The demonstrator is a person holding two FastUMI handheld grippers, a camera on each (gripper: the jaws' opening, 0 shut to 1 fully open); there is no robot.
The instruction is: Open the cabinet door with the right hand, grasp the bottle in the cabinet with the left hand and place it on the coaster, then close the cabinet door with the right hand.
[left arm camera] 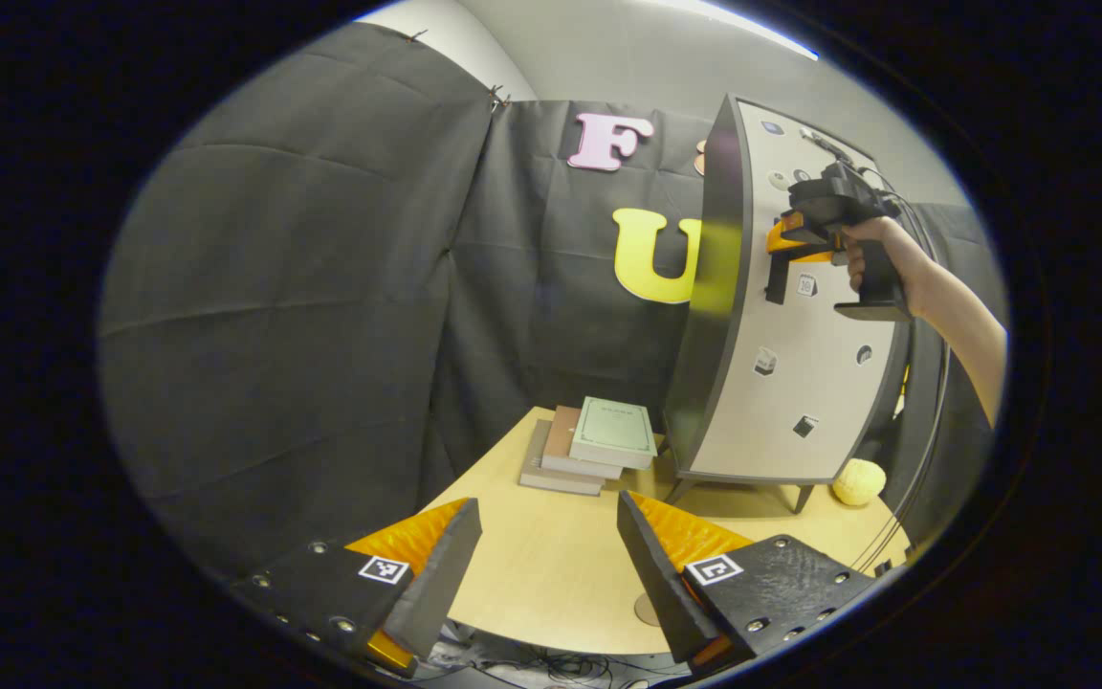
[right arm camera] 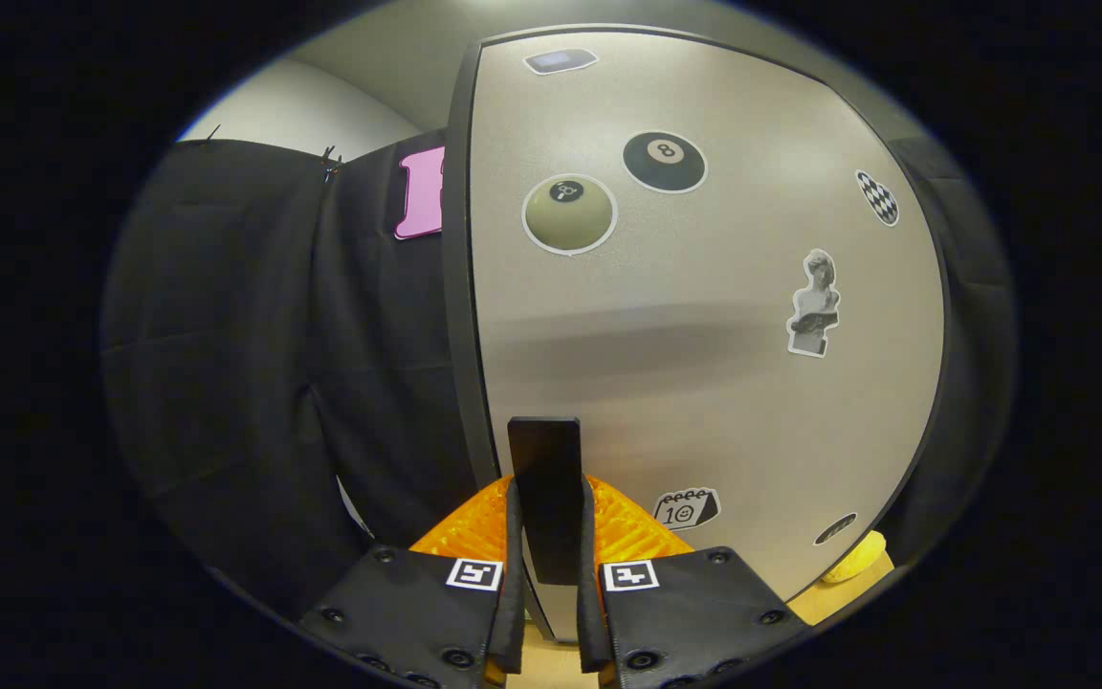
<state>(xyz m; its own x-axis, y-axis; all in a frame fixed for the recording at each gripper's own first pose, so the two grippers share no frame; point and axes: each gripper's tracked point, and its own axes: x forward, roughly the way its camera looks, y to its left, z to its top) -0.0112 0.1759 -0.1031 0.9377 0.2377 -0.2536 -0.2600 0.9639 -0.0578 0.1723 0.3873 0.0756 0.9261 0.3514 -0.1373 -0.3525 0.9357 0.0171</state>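
Up close in the right gripper view, the right gripper (right arm camera: pixel 551 574) has its two fingers pressed in on either side of a dark upright handle (right arm camera: pixel 544 478) on the cabinet door (right arm camera: pixel 704 316) — a firm pinch, with the handle standing straight up between the pads. Behind it the door's pale face carries several stickers (right arm camera: pixel 666 161), and the door looks flush with the dark cabinet (right arm camera: pixel 456 287) frame at its left edge, though the fisheye bend makes it hard to say whether it is fully closed. The bottle is hidden behind that door, so where it stands inside cannot be told.

Seen from the left gripper view, the same tool sits high on the door front with a hand (left arm camera: pixel 871 258) wrapped around its grip. The left gripper (left arm camera: pixel 546 565) hangs low over the near edge of the wooden table (left arm camera: pixel 551 565), fingers spread wide with nothing between them. A small round disc (left arm camera: pixel 647 609) — probably the coaster — peeks out just beside its right finger, mostly covered. Farther back lie stacked books (left arm camera: pixel 594 445), and a yellow ball (left arm camera: pixel 859 481) rests by the cabinet's foot.
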